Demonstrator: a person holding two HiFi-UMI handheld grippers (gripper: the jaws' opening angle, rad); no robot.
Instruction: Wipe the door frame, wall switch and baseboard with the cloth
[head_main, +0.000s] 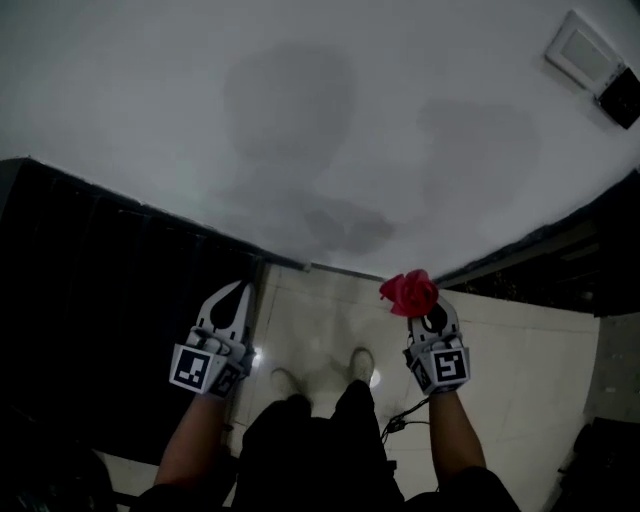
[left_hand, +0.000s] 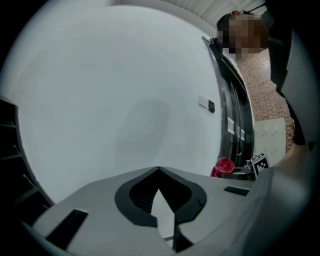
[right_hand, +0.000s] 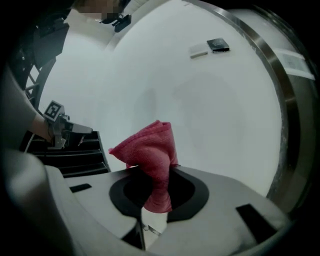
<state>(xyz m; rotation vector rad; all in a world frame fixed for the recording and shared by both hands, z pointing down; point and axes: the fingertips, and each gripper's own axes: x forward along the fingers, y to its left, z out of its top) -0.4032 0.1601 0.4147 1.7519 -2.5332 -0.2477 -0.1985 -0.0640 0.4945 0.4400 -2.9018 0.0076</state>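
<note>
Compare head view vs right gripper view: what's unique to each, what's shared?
Head view only: the person's shoes on the tiled floor, plus the right gripper seen from outside. Right gripper view only: its jaws seen close up, clamped on the lower end of the cloth. Both: the cloth, the white wall, the wall switch and the left gripper.

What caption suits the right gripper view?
Right gripper clamps a bunched red cloth facing a white wall with a switch.
</note>
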